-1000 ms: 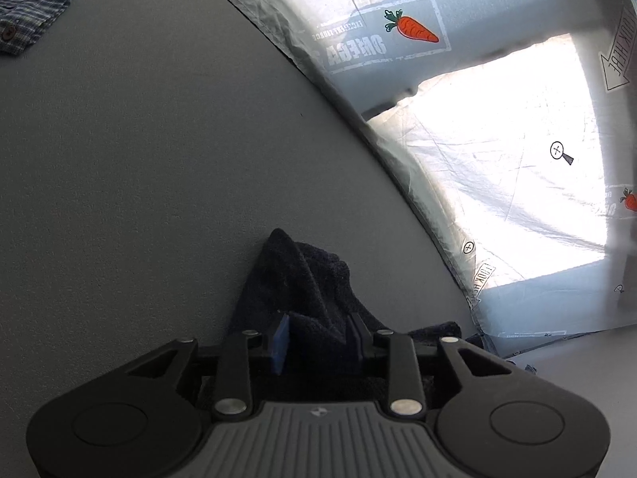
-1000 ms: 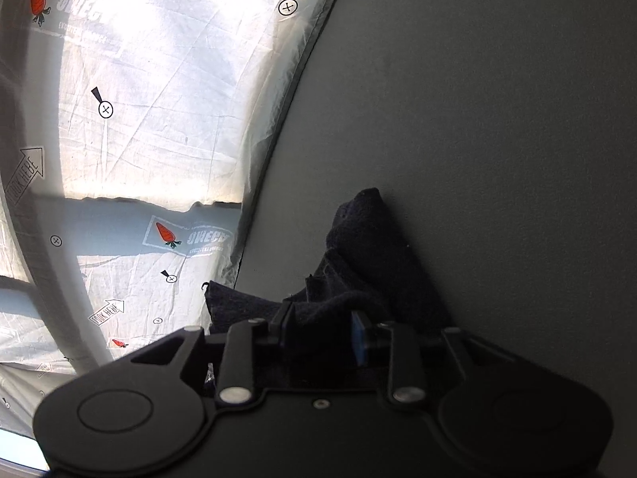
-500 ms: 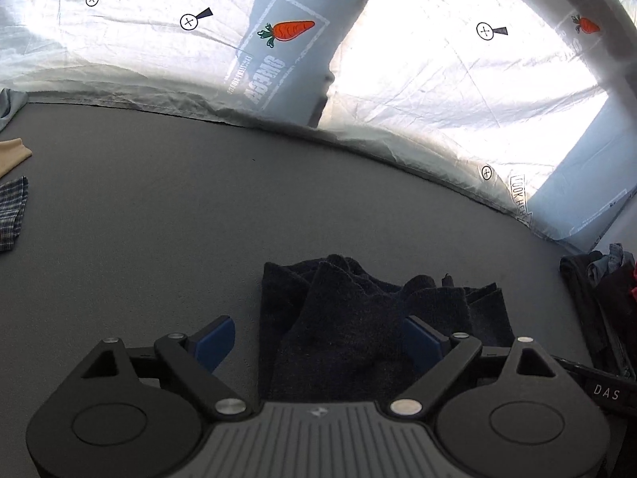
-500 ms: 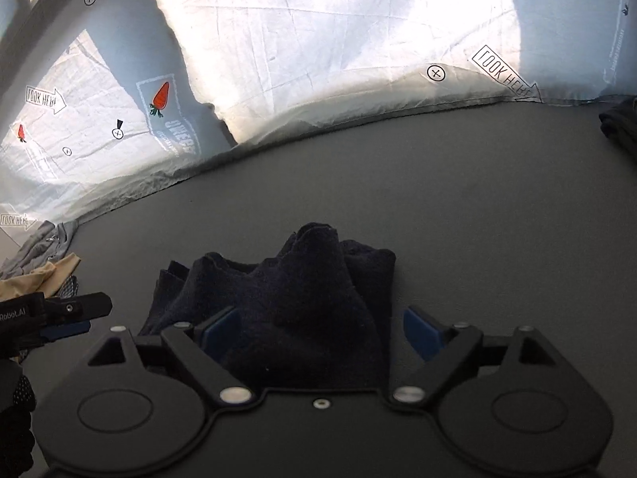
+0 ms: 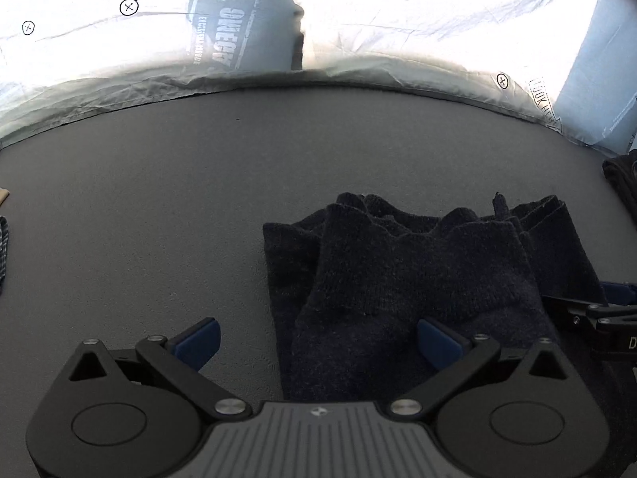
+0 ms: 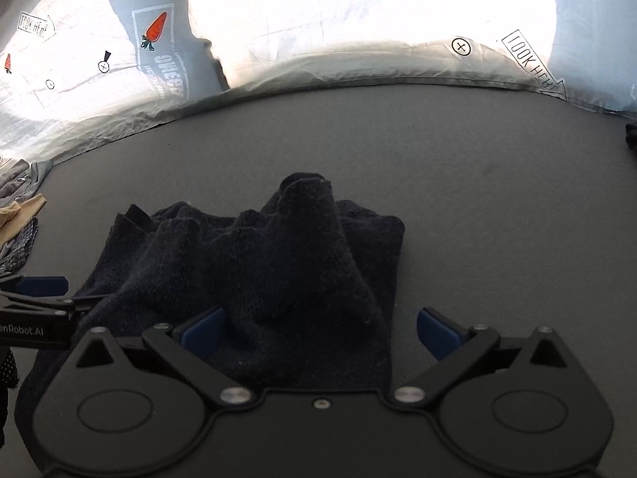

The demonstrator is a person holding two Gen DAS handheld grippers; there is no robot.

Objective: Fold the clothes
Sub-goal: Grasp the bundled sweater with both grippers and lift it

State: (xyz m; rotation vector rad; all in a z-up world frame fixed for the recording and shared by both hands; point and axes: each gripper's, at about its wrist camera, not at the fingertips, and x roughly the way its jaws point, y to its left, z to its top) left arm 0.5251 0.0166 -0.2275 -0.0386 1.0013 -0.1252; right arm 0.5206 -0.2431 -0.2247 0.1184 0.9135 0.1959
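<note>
Change: both grippers have let go of the dark garment (image 5: 418, 279) and rolled level.
Left gripper (image 5: 316, 338): jaws opening, over garment's left edge.
Right gripper (image 6: 318, 330): jaws opening, over its right edge.
Garment: rumpled on grey table (image 5: 159, 199), lying crosswise between them.

"nRobot.AI" on the left tool (image 6: 38, 298); mirrored "LOOK HERE" on the sheet (image 6: 358, 20)

Near edge of the dark knit garment (image 5: 418, 279) hidden under the left gripper (image 5: 318, 344) body; same in right wrist view. Right gripper (image 5: 597, 318) cut off by the frame edge, only one finger arm shows. Dark clothes (image 5: 621, 183) at far right cropped, type unreadable. Plaid and beige fabrics (image 6: 18, 231) at left edge cropped. Sheet lettering (image 5: 217, 36) mirrored, small print illegible.
</note>
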